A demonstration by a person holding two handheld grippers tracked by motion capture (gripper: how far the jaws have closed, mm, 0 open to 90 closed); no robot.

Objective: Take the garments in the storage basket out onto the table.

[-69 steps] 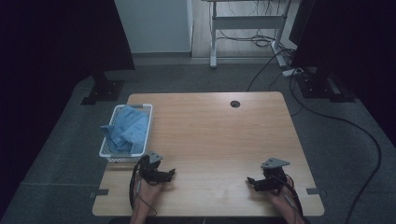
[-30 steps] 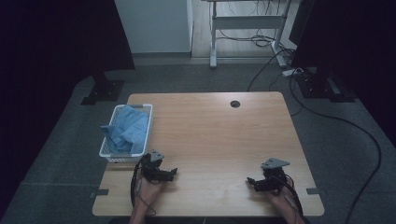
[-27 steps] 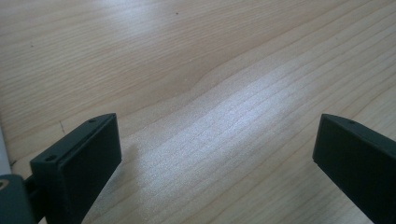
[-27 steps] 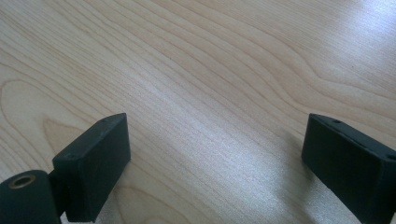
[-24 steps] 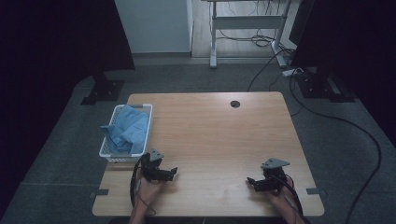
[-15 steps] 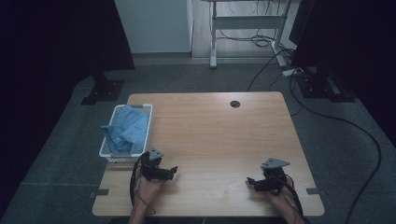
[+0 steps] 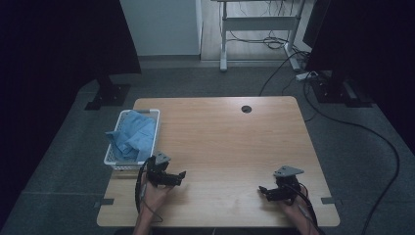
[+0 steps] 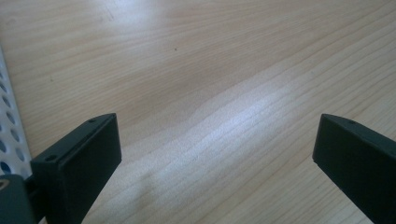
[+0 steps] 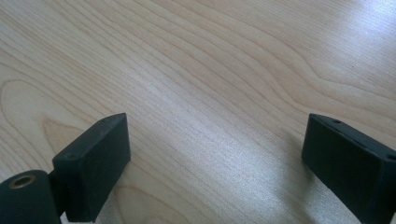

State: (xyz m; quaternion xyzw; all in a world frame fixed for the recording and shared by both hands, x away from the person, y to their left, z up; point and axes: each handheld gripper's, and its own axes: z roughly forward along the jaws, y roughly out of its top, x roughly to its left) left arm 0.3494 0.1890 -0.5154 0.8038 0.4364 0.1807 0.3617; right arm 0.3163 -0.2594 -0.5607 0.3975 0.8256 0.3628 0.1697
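The blue cloth [image 7: 131, 140] lies crumpled in the white basket [image 7: 111, 161] at the left edge of the wooden surface [image 7: 230, 147], left of centre in the high view. It is the thing nearest the left claw [image 7: 179, 175], which sits just below and to the right of the basket, its jaws pointing right, away from the cloth. In the left gripper view that claw [image 8: 212, 158] is released, jaws spread wide over bare wood, and the basket's perforated wall [image 8: 10, 140] shows at the far left edge of the frame.

The right claw [image 7: 263, 190] rests low at the lower right of the high view, well apart from the basket; in the right gripper view it [image 9: 215, 158] is also released and grasps nothing.

The likely trouble, as I judge it: the left claw has to turn back toward the basket, and its jaw is so near the wall that it could knock or drag the light basket. A pinch on a loose fold could also lift only part of the cloth, or snag it on the rim.

Compared with the earlier high-view frames, almost nothing differs: basket, cloth and both hands keep their places, with at most a slight shift of the right claw.
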